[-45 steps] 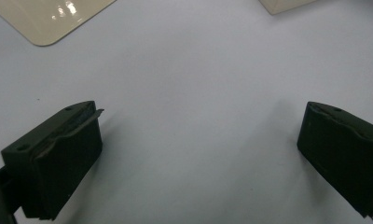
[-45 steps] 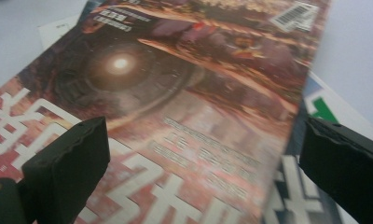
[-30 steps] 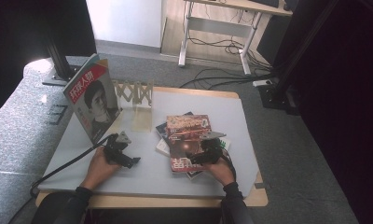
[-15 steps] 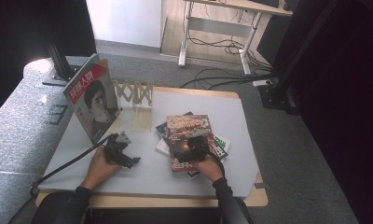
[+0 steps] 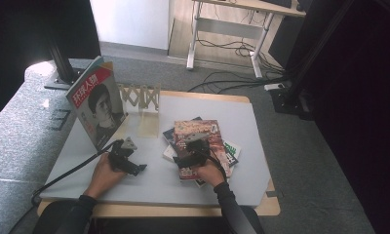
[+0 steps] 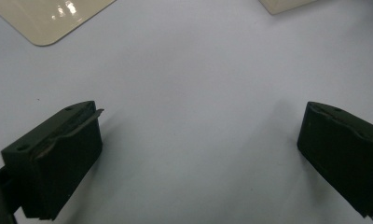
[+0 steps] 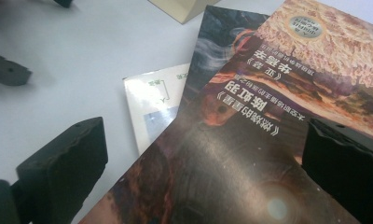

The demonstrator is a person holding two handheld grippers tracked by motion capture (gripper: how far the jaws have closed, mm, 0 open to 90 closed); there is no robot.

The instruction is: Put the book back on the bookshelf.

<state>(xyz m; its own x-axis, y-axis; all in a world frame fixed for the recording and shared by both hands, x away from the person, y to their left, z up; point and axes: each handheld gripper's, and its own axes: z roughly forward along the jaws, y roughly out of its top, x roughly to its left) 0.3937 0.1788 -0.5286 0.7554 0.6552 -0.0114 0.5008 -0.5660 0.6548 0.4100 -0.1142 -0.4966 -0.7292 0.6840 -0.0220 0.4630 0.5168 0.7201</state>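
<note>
Shifted left along the top magazine (image 5: 199,141), your right tool (image 5: 187,155) hovers over its near edge, jaws apart; your left tool (image 5: 129,165), jaws apart, stays on the surface (image 5: 242,122).

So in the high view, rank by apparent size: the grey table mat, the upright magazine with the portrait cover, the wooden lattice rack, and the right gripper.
1. Grey table mat, by far the largest.
2. Upright portrait-cover magazine.
3. Wooden lattice rack and black right gripper: these look similar, and the gripper is nearer the camera, so I would not rank them.
</note>
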